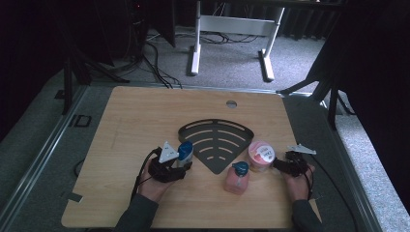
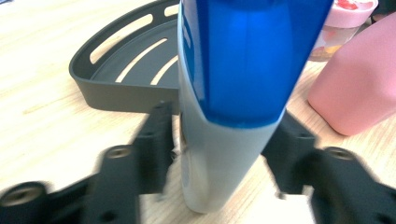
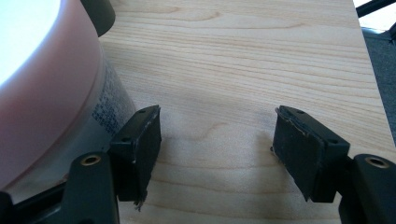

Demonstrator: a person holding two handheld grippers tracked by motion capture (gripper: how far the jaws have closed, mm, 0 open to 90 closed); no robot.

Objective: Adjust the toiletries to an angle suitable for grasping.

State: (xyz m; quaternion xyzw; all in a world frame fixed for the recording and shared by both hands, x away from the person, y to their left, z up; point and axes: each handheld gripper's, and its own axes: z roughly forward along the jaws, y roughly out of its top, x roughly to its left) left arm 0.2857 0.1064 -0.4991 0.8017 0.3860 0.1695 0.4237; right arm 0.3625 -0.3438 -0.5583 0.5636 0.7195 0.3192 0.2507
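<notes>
Left gripper view showed the left gripper point(image 2: 219, 140) with its black jaws set on either side of a grey plastic bottle with a tall blue cap point(image 2: 233, 93), standing upright on the pale wooden table point(image 2: 42, 93). Whether the pads pressed its sides or stood just off them could not be told through the blur. The bottle stood near the table's front edge, left of the middle, just beside the black fan-shaped slotted rack point(image 2: 126, 70), probably so that a short carry would put it in. High view placed the right gripper point(image 1: 280, 164) toward the front right corner, just beside a pink round tub with a white lid point(image 1: 261, 155). Its jaws stood wide with bare wood between them, the tub outside one jaw, likely waiting its turn. A pink bottle with a teal cap point(image 1: 237, 178) stood between the two hands
</notes>
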